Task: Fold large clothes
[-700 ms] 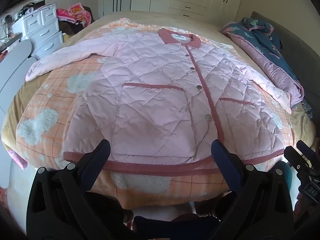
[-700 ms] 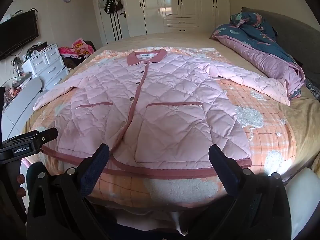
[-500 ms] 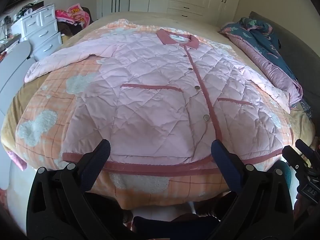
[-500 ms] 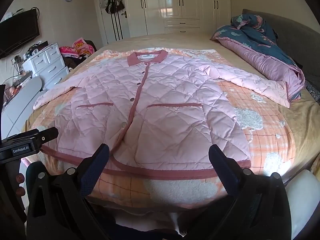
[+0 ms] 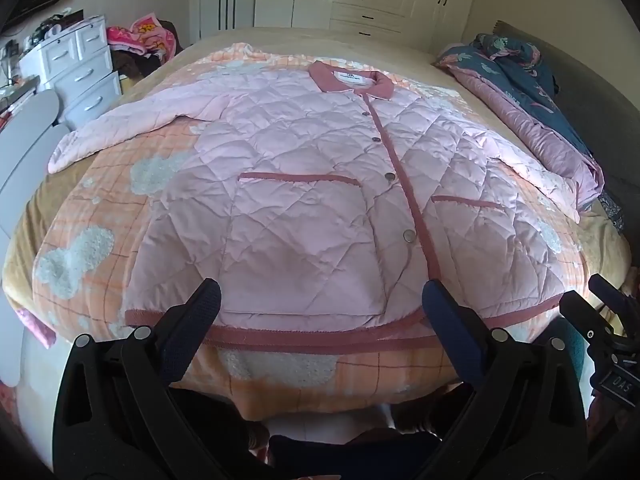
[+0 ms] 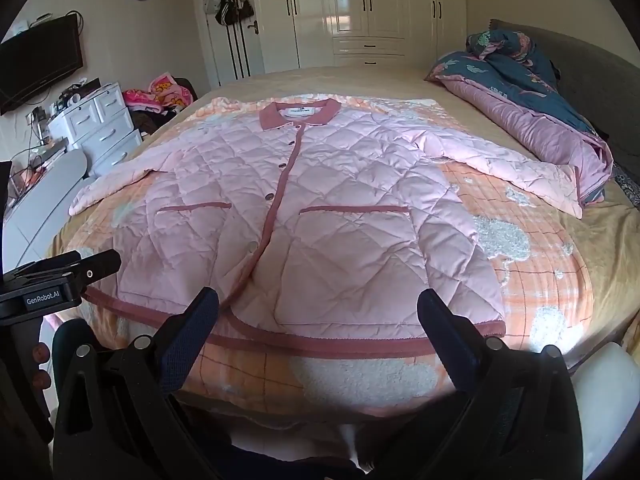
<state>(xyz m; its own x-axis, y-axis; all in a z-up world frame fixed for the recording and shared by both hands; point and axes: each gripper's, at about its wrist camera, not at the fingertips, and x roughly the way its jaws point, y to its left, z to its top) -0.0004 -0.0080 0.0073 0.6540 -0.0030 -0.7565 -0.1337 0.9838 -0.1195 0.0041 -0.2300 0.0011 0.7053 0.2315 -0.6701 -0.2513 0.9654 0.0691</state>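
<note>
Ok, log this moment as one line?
stage: pre-grasp | pink quilted jacket: flat, buttoned, sleeves spread | left hand-held gripper: open, empty, near hem | right hand-held gripper: open, empty, near hem

A pink quilted jacket (image 5: 304,208) lies spread flat, front up and buttoned, on a bed (image 5: 24,256), over an orange checked blanket (image 5: 100,216). Its collar (image 5: 352,80) points to the far edge and its hem (image 5: 312,338) runs along the near edge. One sleeve reaches toward the left edge, the other toward the right. A rumpled quilt (image 5: 532,92) sits at the far right corner. The left gripper (image 5: 320,300) hovers over the hem, jaws wide apart and empty. The right gripper (image 5: 600,320) shows at the right.
</note>
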